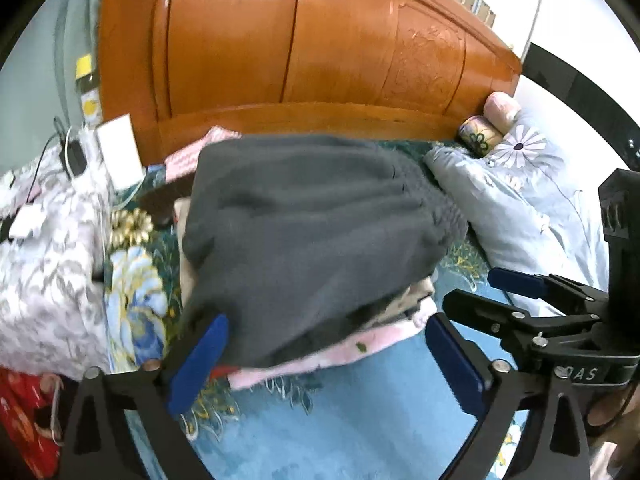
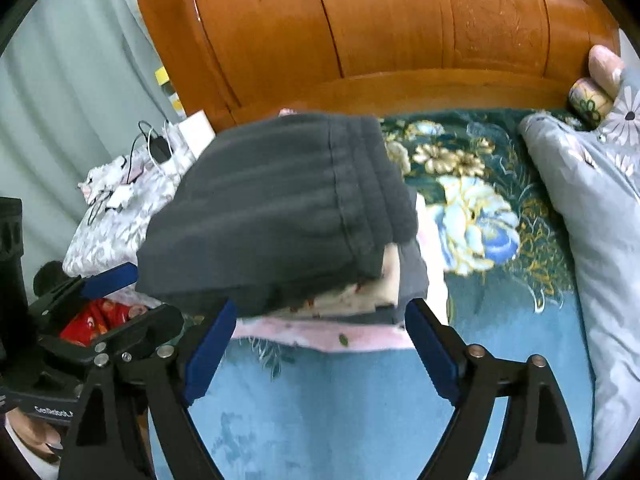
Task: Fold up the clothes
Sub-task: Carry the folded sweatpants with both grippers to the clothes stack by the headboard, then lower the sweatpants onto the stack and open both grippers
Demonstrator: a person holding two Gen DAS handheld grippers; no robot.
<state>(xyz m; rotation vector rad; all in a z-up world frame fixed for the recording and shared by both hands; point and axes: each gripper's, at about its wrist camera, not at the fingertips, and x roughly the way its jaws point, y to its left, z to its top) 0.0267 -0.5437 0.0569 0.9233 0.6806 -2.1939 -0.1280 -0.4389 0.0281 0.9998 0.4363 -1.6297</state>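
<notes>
Left tongs: my left gripper (image 1: pixel 326 364) stands spread wide, blue pads empty, low in the left wrist view; the left pad sits against the near edge of the grey garment, not pinching it.
Right tongs: my right gripper (image 2: pixel 320 354) is likewise spread and holds nothing, low centre of the right wrist view.
Task item: the folded dark grey fleece garment (image 1: pixel 312 220) lies on top of a stack of folded clothes (image 2: pixel 360 300), centre frame in both views, on the blue floral bedspread (image 2: pixel 320 400) below the orange wooden headboard (image 1: pixel 320 40).
Step in hand: I judge the grey piece folded and stacked; both tongs are free.
Next move: it calls for squaring the stack edges or reaching for another unfolded item; none is clearly identifiable from here.
Left view only: the right gripper shows at the right edge; the bottle with the yellow cap (image 1: pixel 86 84) is clearer at upper left.
Right view only: the garment's ribbed waistband (image 2: pixel 372 184) and the cream and grey layers under it.
</notes>
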